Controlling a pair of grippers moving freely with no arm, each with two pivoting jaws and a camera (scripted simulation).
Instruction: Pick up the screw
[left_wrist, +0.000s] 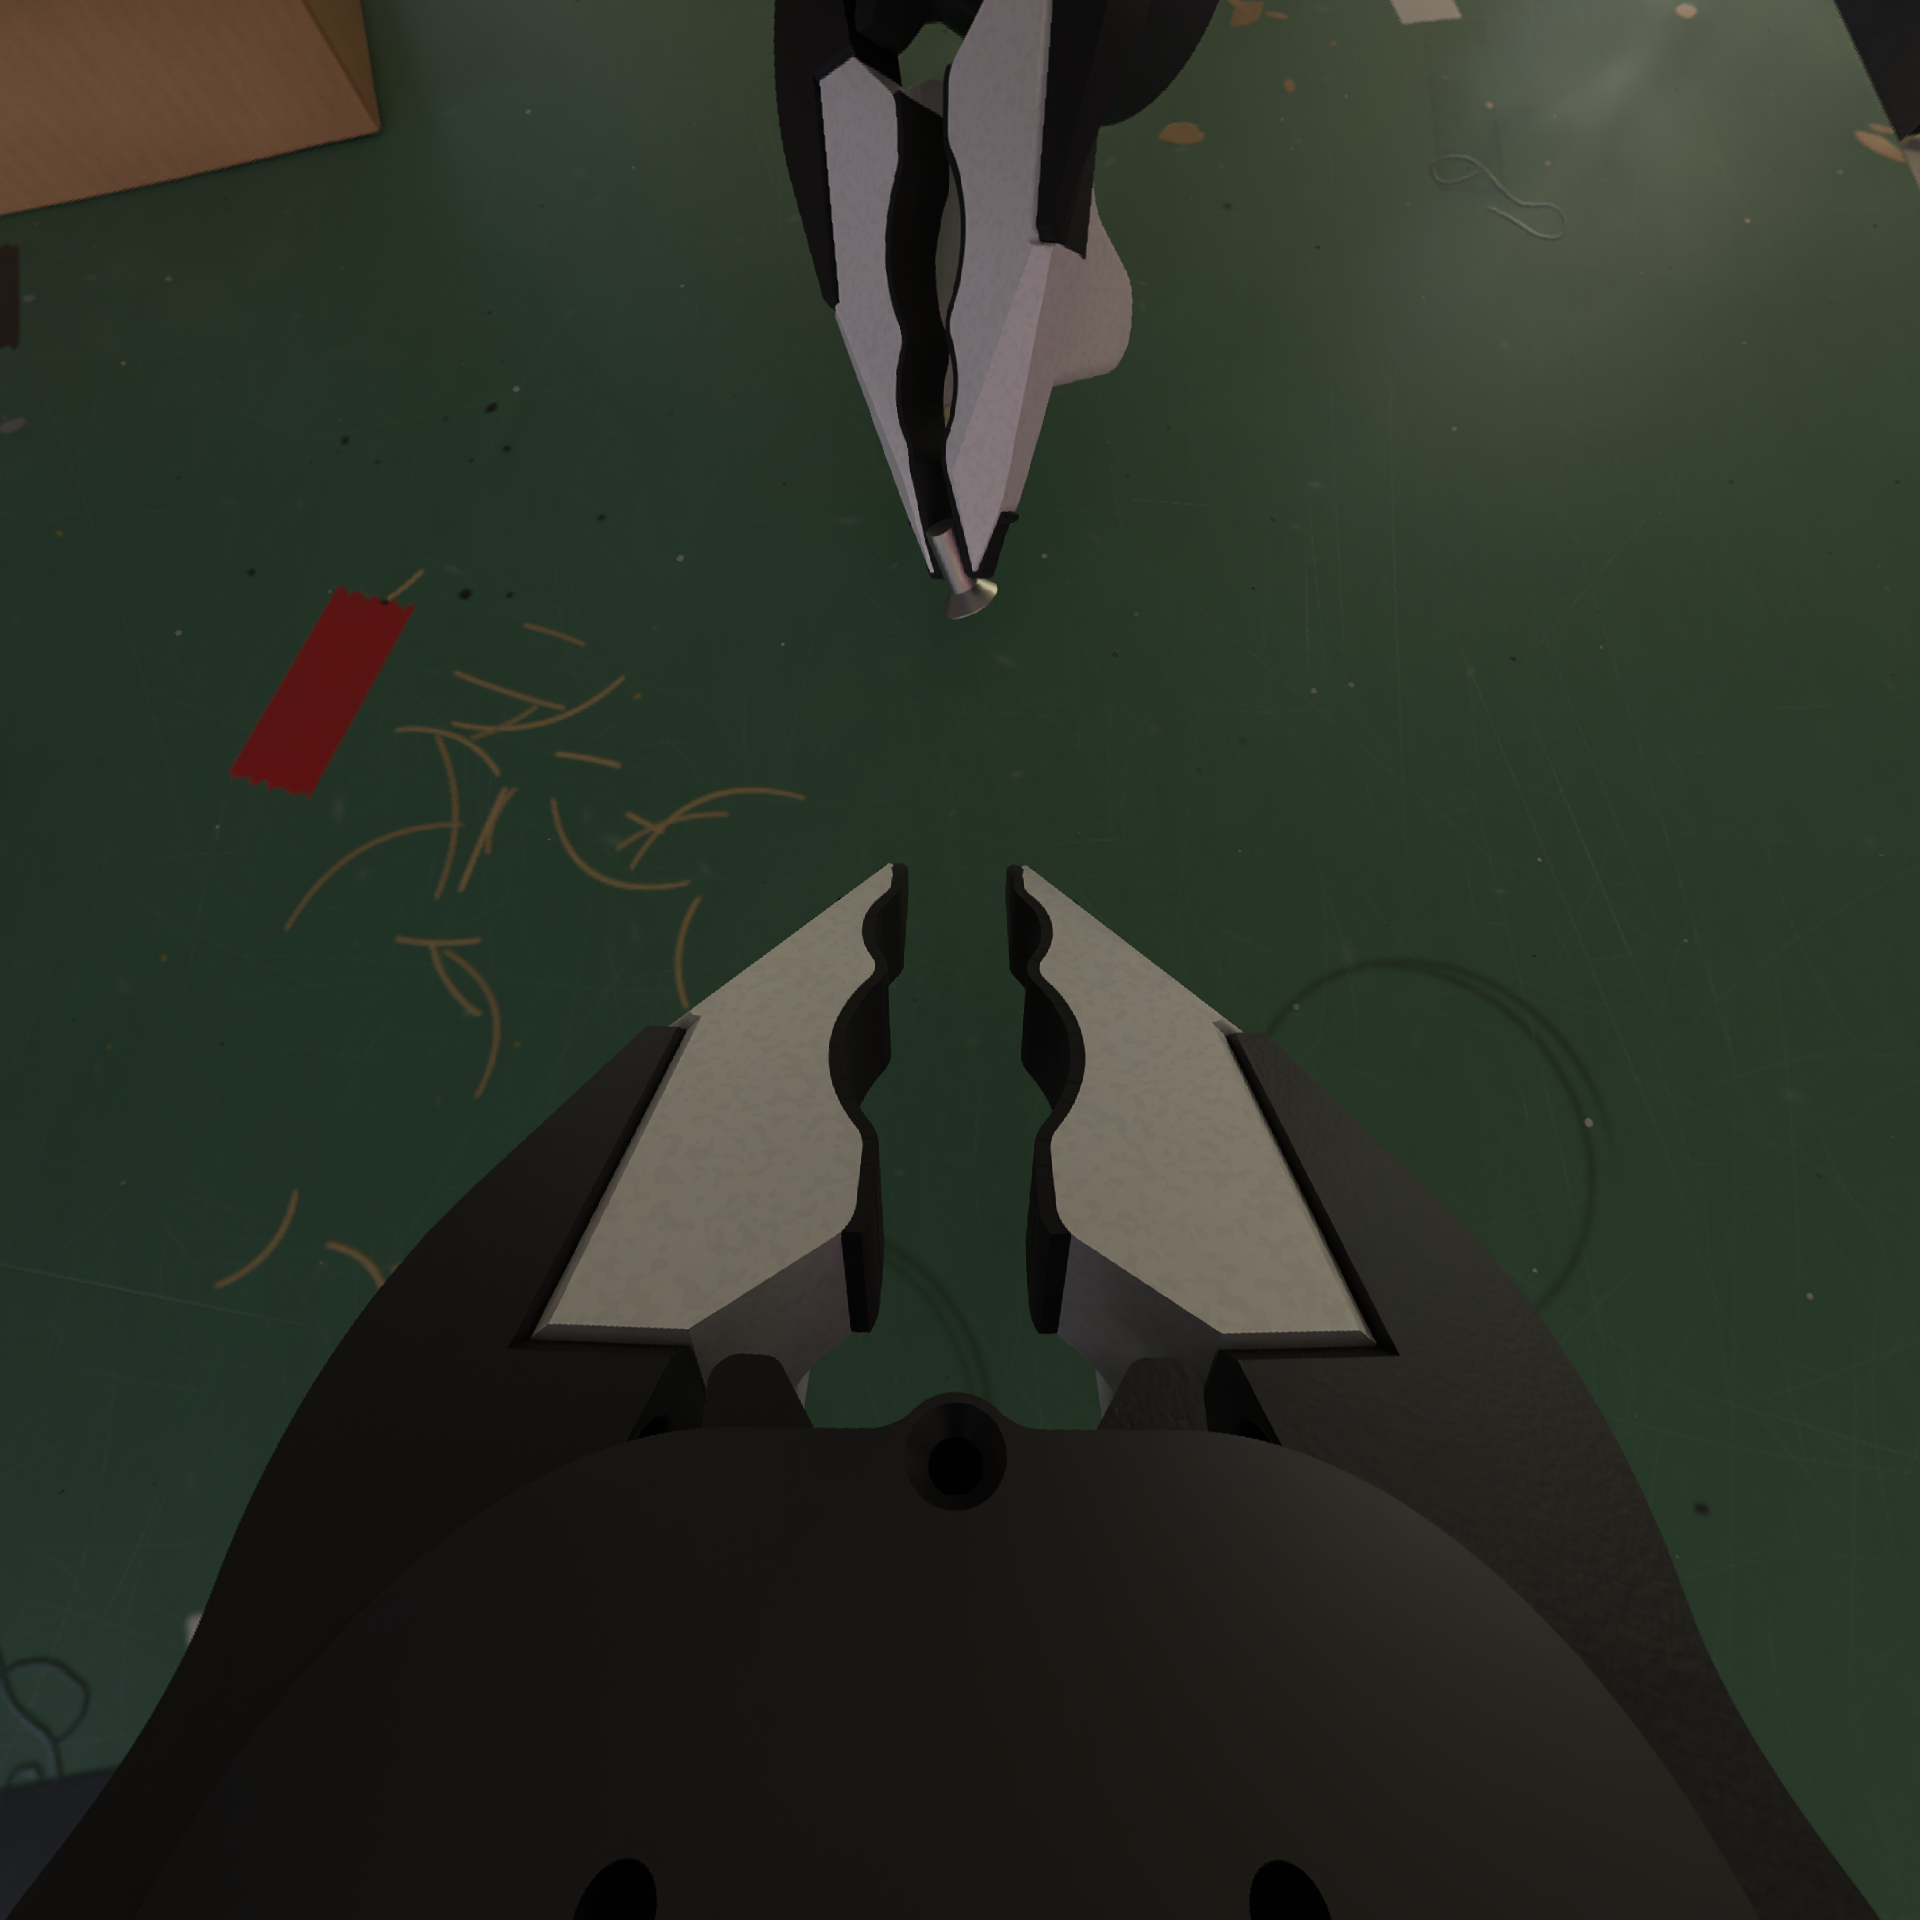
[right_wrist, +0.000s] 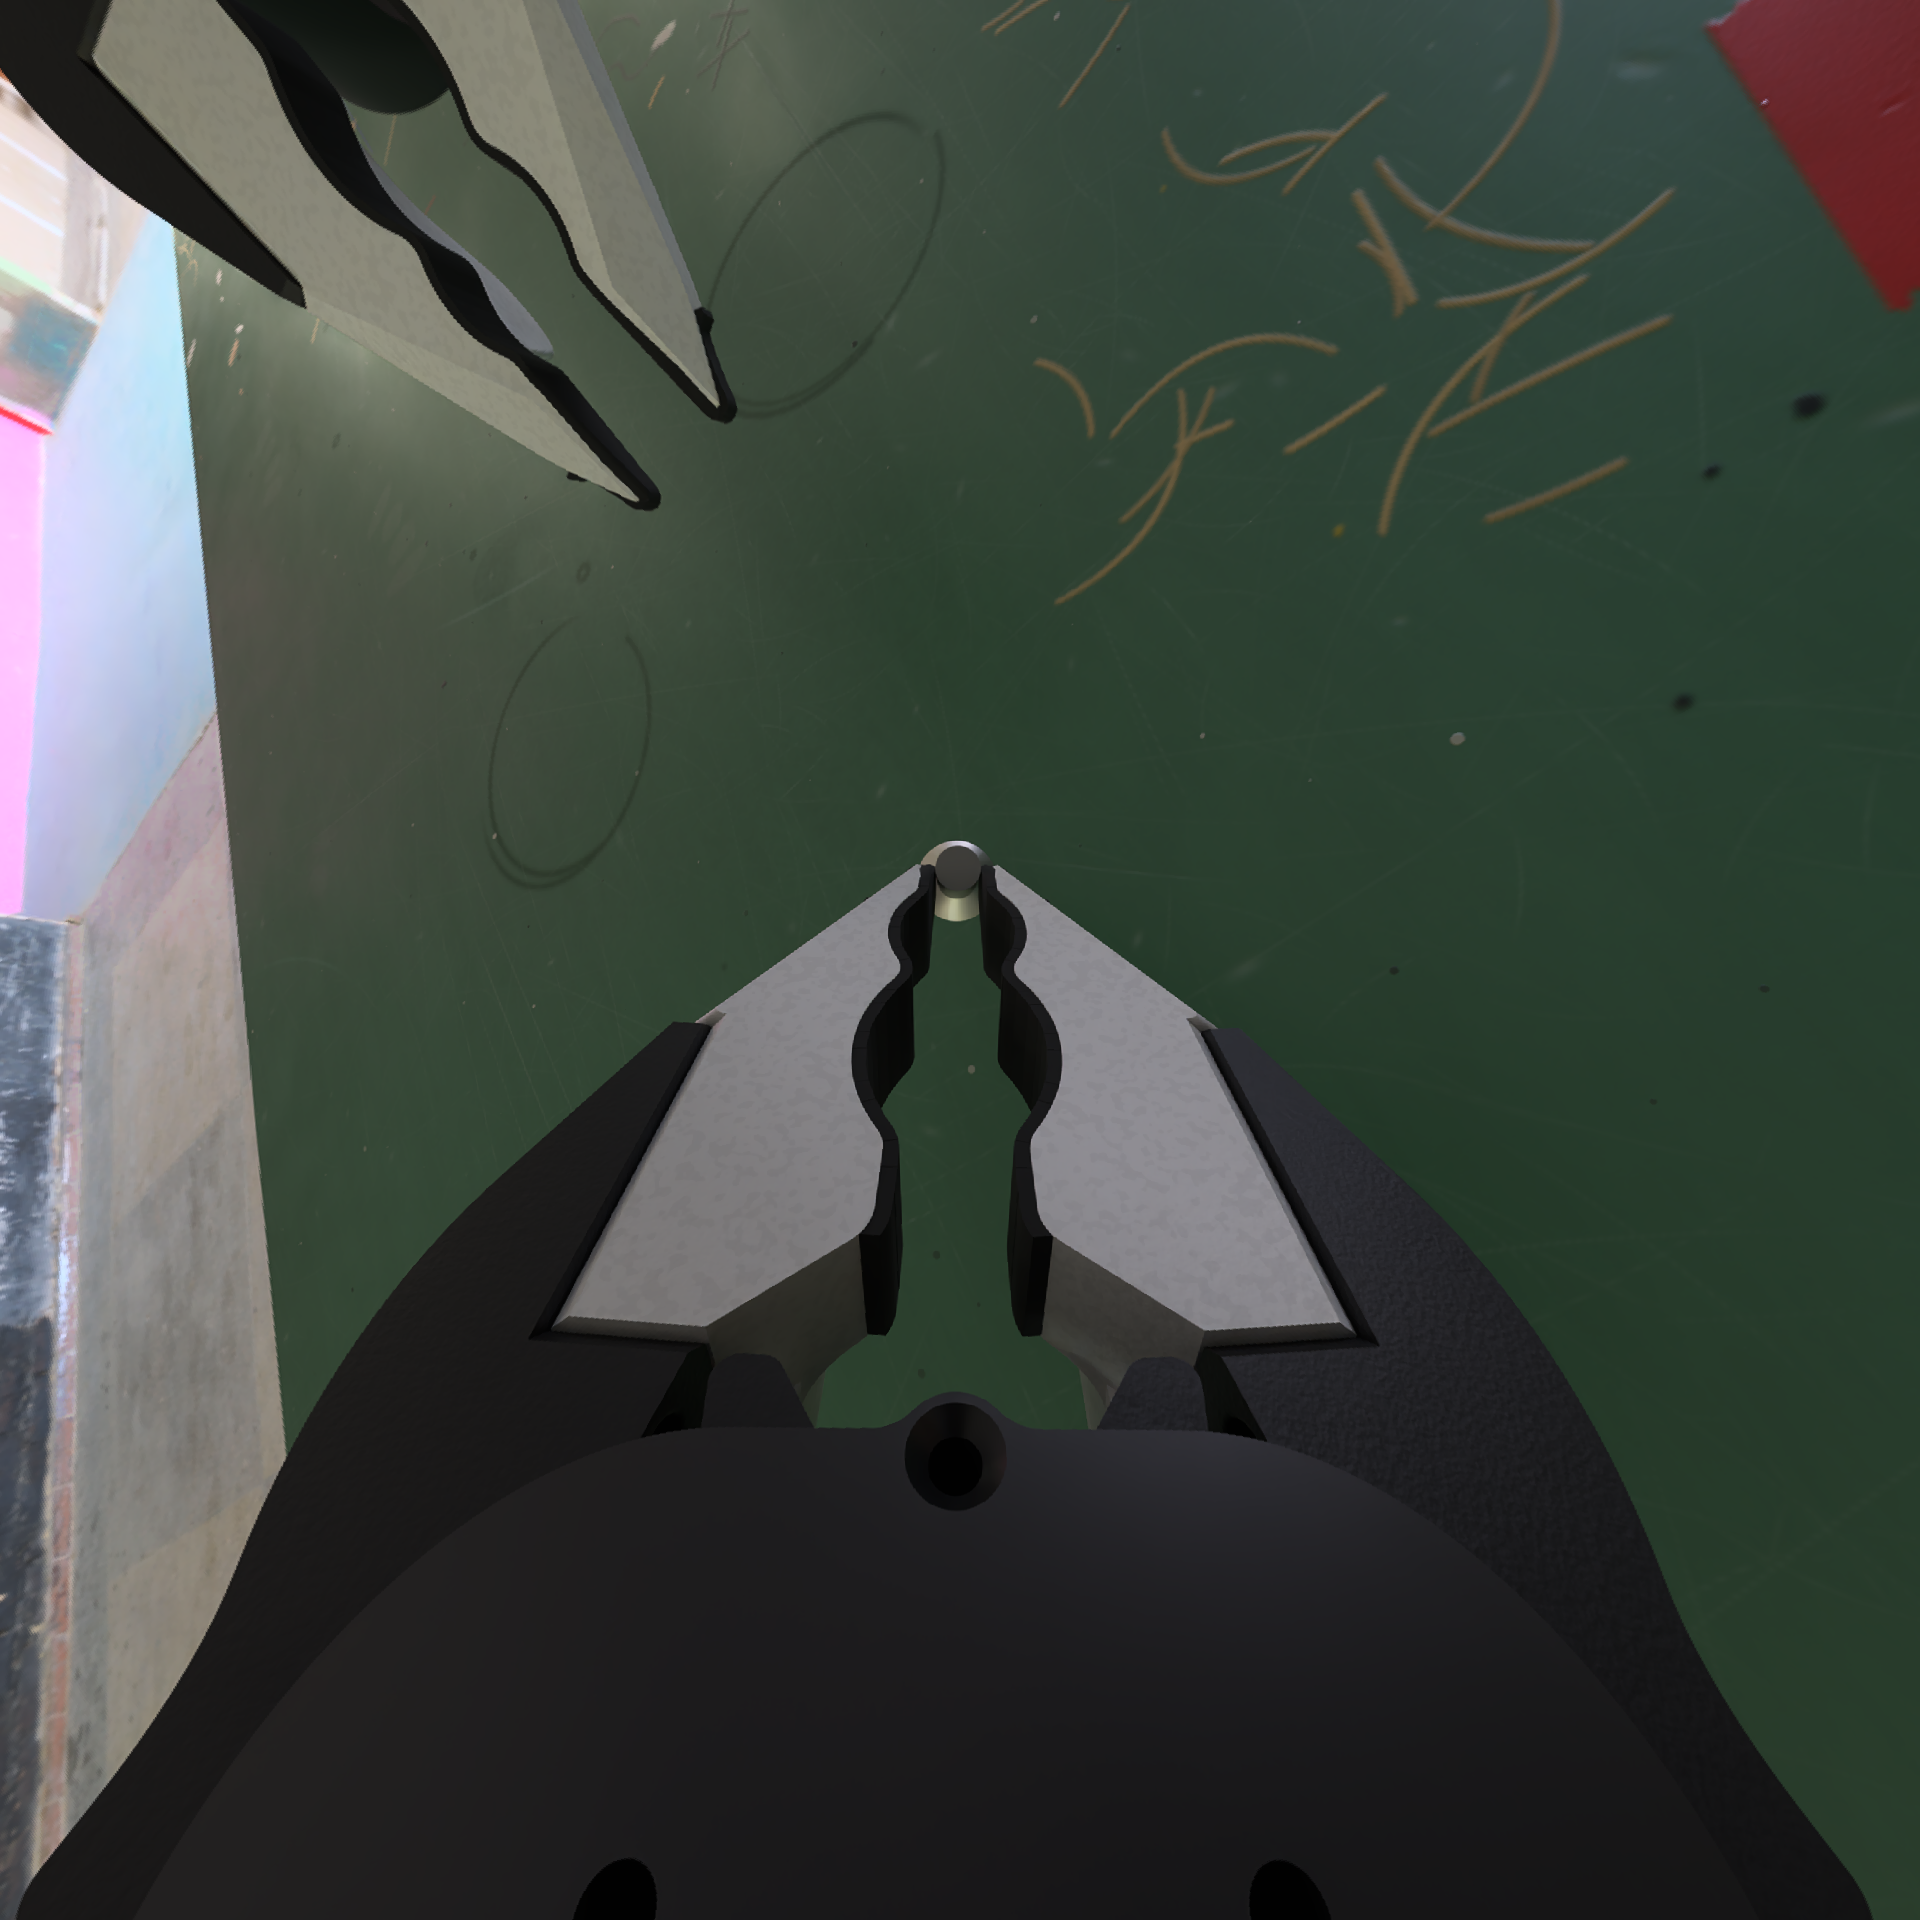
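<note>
The screw (right_wrist: 956, 878) is small, silver and flat-headed. My right gripper (right_wrist: 957, 875) is shut on it at the very fingertips. In the left wrist view the right gripper (left_wrist: 964, 566) comes down from the top, with the screw (left_wrist: 961, 582) pinched in its tips and the head pointing down toward the green mat. I cannot tell whether the head touches the mat. My left gripper (left_wrist: 956, 871) is open and empty, a short way in front of the screw. It also shows in the right wrist view (right_wrist: 691, 452) at the upper left.
A green mat (left_wrist: 1455, 727) covers the table. A red tape strip (left_wrist: 322, 694) and thin tan wood shavings (left_wrist: 540, 810) lie to the left. A cardboard box (left_wrist: 177, 94) sits at the far left corner. The table edge (right_wrist: 223, 831) runs along the left of the right wrist view.
</note>
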